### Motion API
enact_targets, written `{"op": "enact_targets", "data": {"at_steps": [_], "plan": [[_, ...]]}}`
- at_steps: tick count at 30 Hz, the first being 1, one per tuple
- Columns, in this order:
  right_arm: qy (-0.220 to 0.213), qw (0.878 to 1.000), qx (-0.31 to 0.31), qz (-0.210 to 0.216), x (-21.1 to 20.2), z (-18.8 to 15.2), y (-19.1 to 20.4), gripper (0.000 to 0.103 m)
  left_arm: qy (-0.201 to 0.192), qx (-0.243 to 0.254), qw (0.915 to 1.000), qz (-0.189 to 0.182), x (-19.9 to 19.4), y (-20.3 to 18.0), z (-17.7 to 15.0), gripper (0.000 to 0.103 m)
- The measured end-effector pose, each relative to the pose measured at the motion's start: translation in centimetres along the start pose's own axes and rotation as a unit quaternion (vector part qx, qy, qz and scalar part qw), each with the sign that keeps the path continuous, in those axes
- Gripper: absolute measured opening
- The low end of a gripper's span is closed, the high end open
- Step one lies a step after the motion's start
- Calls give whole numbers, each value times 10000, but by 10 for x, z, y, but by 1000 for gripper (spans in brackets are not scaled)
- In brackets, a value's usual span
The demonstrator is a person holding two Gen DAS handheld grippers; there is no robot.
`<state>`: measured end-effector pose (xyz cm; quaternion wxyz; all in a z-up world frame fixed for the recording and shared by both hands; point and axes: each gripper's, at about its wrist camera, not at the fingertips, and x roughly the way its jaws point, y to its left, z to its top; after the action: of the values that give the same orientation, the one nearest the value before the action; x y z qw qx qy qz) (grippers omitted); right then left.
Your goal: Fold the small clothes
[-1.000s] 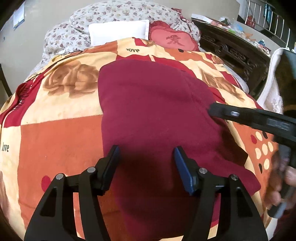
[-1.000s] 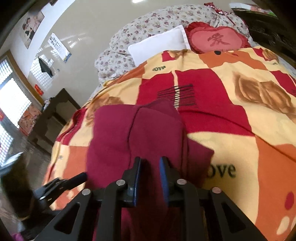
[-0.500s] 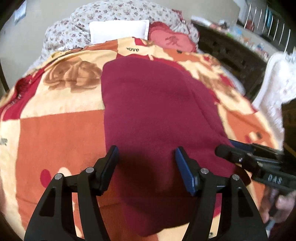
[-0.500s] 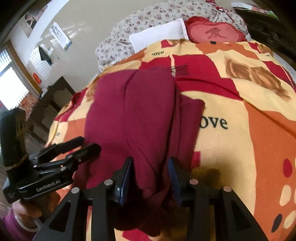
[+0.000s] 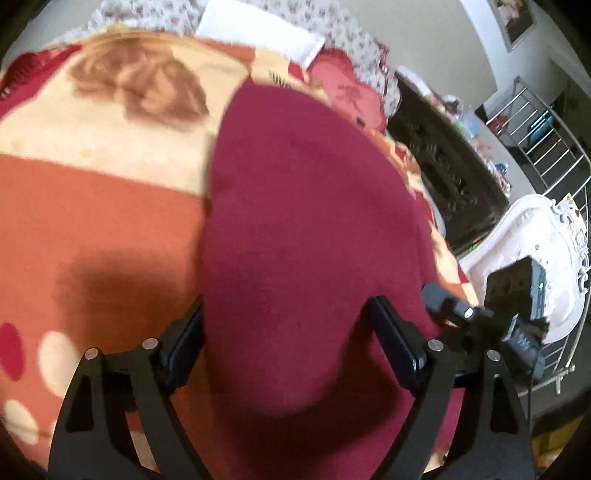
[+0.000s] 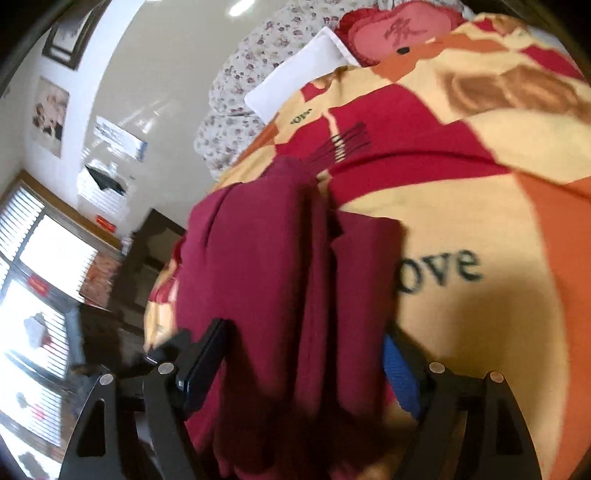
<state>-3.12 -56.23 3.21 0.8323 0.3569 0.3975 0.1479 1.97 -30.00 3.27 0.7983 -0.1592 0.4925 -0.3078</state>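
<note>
A dark crimson fleece garment (image 5: 306, 229) lies spread over the middle of the left wrist view, smooth and rounded on its far edge; in the right wrist view the same garment (image 6: 273, 280) shows as several stacked folds running lengthwise through the centre, with a squared flap at its right. It rests on a bed covered by a patchwork blanket of orange, cream and red blocks (image 5: 92, 221), printed with brown roses and the letters "ove" (image 6: 439, 269). At the top of both views sit a floral quilt, a white pillow (image 5: 255, 35) and a red heart-shaped cushion (image 6: 402, 31). A dark carved wooden cabinet (image 5: 439, 162) stands at right. The left tool (image 5: 291, 347) is spread wide, fingers straddling the garment's near edge. The right tool (image 6: 299, 354) is likewise wide open around the folds, gripping nothing.
</note>
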Motion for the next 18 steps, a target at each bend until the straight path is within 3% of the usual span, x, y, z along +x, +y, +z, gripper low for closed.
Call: {"op": "enact_targets", "data": {"at_steps": [2,4,6,10,15,18], "plan": [[27,10000,12,89,5,0,4,78,127,-176,9996,-185,5,4,-1,85],[92,9997,-241,-51,7,-3,16,61,141,-155,9996,-199,1,2,0,76],[74,9989,-453,-89,0,-7,31,54,158,5,9997,-161,-11,-4,0,61],[70,9978,-520,394,-22,-15,62,47,197,73,9995,-233,-52,-10,-7,55],[526,9950,-626,566,-22,-56,99,47,287,312,9985,344,-115,-8,-37,55],[860,9947,-566,9,-4,-89,97,49,457,210,9961,719,-124,8,-63,55]]}}
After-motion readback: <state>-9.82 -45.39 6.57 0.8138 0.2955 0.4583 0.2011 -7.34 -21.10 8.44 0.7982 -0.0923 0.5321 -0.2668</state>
